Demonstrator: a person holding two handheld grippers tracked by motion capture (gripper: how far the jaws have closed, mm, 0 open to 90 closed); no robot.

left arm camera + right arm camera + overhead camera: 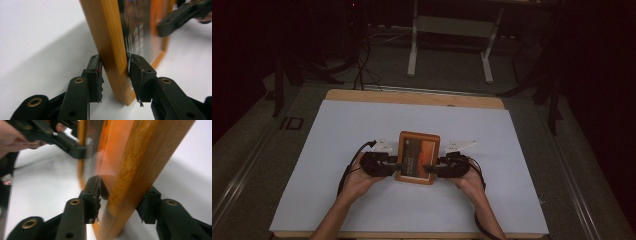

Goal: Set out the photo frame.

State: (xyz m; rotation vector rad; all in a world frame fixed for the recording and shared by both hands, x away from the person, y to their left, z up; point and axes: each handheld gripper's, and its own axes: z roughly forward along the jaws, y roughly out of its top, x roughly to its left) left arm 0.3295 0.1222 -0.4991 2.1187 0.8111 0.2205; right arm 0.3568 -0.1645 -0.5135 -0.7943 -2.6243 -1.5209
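Observation:
A wooden picture frame (418,157) with an orange and dark picture behind glass is held between both grippers above the middle of the white mat (362,125). My left gripper (398,165) is shut on its left side rail (112,45), one pad on the back and one on the glass. My right gripper (432,169) is shut on the right side rail (140,170) in the same way. In the left gripper view the right gripper's jaw (175,17) shows at the frame's far edge. The right gripper view shows the left gripper's jaw (67,143) and a hand (15,137).
The mat lies on a wooden table (412,96). Behind the table the floor is dark, with a metal stand (451,30) and cables (362,65). Forearms come in from the bottom edge.

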